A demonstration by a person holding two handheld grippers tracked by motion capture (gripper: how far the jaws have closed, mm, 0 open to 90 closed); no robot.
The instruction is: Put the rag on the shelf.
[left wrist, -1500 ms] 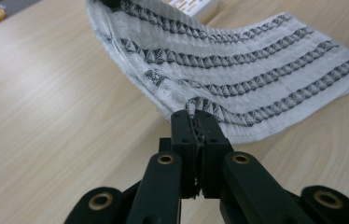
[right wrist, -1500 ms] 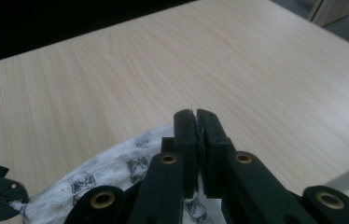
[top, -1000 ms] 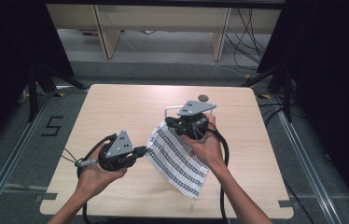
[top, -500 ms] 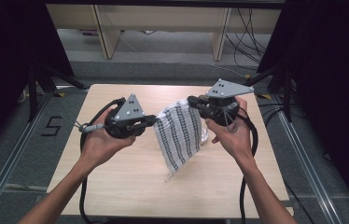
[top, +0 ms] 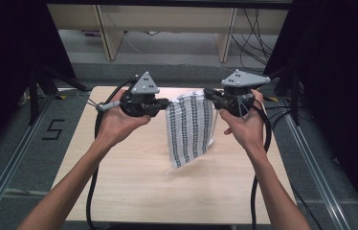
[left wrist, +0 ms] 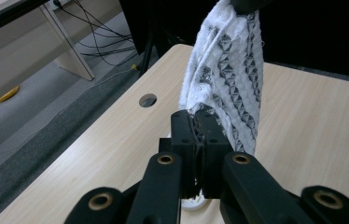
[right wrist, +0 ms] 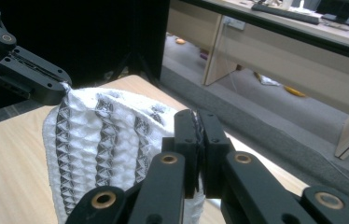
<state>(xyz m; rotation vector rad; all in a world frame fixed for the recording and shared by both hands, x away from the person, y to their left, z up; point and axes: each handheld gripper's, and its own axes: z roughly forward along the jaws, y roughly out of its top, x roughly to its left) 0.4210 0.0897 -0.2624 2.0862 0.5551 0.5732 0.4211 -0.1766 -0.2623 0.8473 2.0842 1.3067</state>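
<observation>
Hanging above the wooden table point(top: 134, 182) in the high view, the patterned cloth point(top: 190, 129) stretches between the left gripper point(top: 163, 104) and right gripper point(top: 209, 96). In the left gripper view, the jaws pinch its corner; in the right gripper view, the jaws clamp its edge.

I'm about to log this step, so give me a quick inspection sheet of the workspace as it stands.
Surface: light wooden table, a round hole near one edge.
Job's things: white cloth with dark patterned stripes, hanging above the table, pinched at its two top corners.
Clutter: nothing seen on the table.
Grippers: left tongs shut on the cloth; right tongs shut on the cloth.
Cables: black cables trail back from both tongs; more on the floor beyond.
Surroundings: wooden desks behind, dark curtains at the sides.
</observation>
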